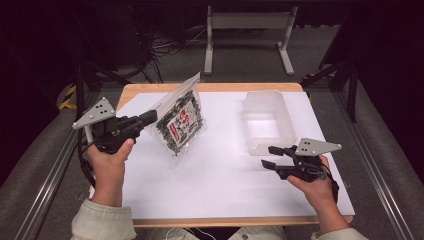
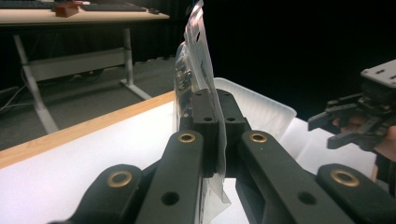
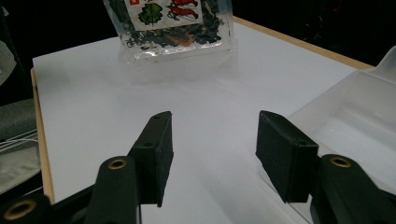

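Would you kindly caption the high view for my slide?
Left tongs lift a clear snack bag beside an empty plastic bin.

My left tongs (image 2: 215, 109) are clamped tight on the edge of a clear plastic bag (image 2: 194, 56), which stands up edge-on above my jaws, dark contents showing inside. Just behind the bag sits a translucent white bin (image 2: 261, 109) on the white-covered bench (image 2: 93, 144). To the right of the bag, farther off, my right tongs (image 2: 334, 128) hang with jaws apart.
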### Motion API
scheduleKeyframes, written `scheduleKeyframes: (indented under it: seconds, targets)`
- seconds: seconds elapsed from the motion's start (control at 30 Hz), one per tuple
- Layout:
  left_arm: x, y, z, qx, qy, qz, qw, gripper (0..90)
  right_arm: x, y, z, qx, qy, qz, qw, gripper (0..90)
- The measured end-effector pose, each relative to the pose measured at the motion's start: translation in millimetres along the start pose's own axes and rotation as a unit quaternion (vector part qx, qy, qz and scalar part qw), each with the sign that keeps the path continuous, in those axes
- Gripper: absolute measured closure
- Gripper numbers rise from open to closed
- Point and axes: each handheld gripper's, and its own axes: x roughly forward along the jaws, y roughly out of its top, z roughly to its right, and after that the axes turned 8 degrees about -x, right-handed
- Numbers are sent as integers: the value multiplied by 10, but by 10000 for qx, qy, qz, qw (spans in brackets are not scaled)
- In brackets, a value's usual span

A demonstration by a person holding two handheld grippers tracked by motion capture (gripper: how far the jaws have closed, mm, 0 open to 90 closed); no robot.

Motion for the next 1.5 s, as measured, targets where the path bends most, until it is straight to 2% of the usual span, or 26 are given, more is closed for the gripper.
scheduleKeyframes:
  seconds: [0.27,0.37,0.4,0.5,0.67,0.8,0.97,1.03,1.13,1.17,1.27,1.5]
  targets:
    - [-33,12,43,104,-285,-139,9994,897,10,140,53,73,67,8,10000,453]
    - [-41,18,64,111,-377,-152,9991,897,53,337,57,-97,129,34,9999,441]
    - [-42,19,70,106,-406,-162,9990,897,53,337,57,-97,129,34,9999,441]
    - [-35,5,87,148,-418,-245,9987,897,131,563,50,-303,228,103,9992,408]
    - [-24,-26,122,167,-437,-328,9984,897,303,764,83,-419,401,183,9982,373]
    - [-26,-36,152,226,-499,-313,9980,897,435,840,127,-372,486,366,9975,362]
    - [-36,-42,189,318,-562,-299,9975,897,573,915,123,-453,453,1099,9919,355]
    - [-22,-53,226,413,-592,-308,9969,896,622,958,126,-463,456,1082,9920,349]
    - [-8,-58,250,433,-639,-331,9965,896,668,1005,136,-440,480,1107,9917,330]
    - [2,-61,272,456,-679,-351,9960,896,701,1038,142,-439,469,1227,9904,313]
    - [14,-59,283,507,-747,-346,9953,896,738,1083,151,-428,490,1300,9894,284]
    - [59,-64,388,659,-1005,-366,9921,897,821,1135,179,-467,645,1173,9899,236]
